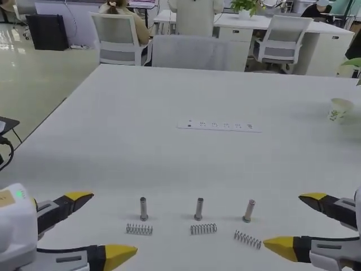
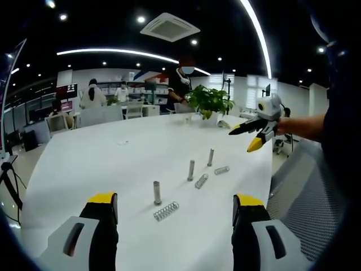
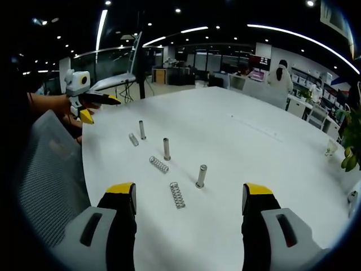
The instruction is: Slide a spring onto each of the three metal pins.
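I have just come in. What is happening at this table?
A person holds a gripper in each hand over a white table. The left gripper and the right gripper are both open and hold nothing. Three pins stand upright in a row, and a spring lies on the table just before each one. No spring is on a pin yet.

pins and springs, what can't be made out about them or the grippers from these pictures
- Pins: whether their bases sit in or on the table; too small in every view.
- Springs: end shape and coil count; too small, and blurred in the gripper views.
- Left gripper and right gripper: bodies cut off by the head view's lower corners.
- Paper cup: contents hidden by its own wall.
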`<state>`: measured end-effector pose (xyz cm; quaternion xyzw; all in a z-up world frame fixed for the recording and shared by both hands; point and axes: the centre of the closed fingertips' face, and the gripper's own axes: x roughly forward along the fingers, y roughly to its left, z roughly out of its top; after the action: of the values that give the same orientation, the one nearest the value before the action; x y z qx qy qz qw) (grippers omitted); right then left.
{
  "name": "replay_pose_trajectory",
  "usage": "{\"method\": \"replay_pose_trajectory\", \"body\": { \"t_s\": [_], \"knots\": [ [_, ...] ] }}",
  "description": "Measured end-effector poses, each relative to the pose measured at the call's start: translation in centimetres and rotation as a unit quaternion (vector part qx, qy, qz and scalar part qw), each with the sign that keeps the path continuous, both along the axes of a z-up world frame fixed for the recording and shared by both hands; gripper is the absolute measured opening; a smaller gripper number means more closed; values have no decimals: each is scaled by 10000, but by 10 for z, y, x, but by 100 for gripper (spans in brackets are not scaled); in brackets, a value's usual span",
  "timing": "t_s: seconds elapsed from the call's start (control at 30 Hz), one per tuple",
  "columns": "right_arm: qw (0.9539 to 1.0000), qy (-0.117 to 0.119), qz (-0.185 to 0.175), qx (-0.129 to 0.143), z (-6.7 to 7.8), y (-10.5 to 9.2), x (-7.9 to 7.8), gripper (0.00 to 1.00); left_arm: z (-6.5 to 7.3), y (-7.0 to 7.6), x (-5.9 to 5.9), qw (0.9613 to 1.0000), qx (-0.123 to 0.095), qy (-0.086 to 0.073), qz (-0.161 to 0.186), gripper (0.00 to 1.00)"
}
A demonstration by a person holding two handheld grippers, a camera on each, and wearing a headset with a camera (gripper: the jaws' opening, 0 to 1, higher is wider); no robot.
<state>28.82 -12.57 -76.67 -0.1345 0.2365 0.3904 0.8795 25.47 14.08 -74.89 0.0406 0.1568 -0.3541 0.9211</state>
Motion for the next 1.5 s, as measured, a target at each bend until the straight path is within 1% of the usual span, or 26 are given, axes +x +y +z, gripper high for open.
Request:
{"method": "replay_pose_trajectory", "body": {
  "t_s": [0.17,0.4,0.5,0.63,0.7,0.77,1.0,1.1,1.2,1.5],
  "knots": [
    [9999,85,2,-64,-8,-2,-2,76,0,1,-1,10000,-4,-3,3,80],
    [9998,183,9,-76,-17,-2,-1,73,2,2,-1,10000,-3,-18,28,80],
    [9995,253,35,-163,-24,-2,-1,72,2,3,-1,10000,2,-21,39,80],
    [9993,324,55,-158,-31,-1,-1,70,2,4,-2,10000,1,-18,59,80],
    [9991,365,93,-206,-34,0,-1,69,1,5,-3,10000,10,-11,74,80],
    [9988,400,133,-263,-37,1,-2,67,1,6,-3,10000,9,-11,87,80],
    [9980,499,208,-321,-44,3,1,59,2,8,-4,9999,19,-14,126,80],
    [9972,554,262,-430,-49,4,1,56,2,8,-5,9999,19,-12,136,80],
    [9969,586,294,-438,-52,5,1,53,2,8,-5,9999,28,-5,143,80],
    [9954,661,417,-555,-60,8,3,39,2,9,-6,9998,48,10,168,80]
  ]
}}
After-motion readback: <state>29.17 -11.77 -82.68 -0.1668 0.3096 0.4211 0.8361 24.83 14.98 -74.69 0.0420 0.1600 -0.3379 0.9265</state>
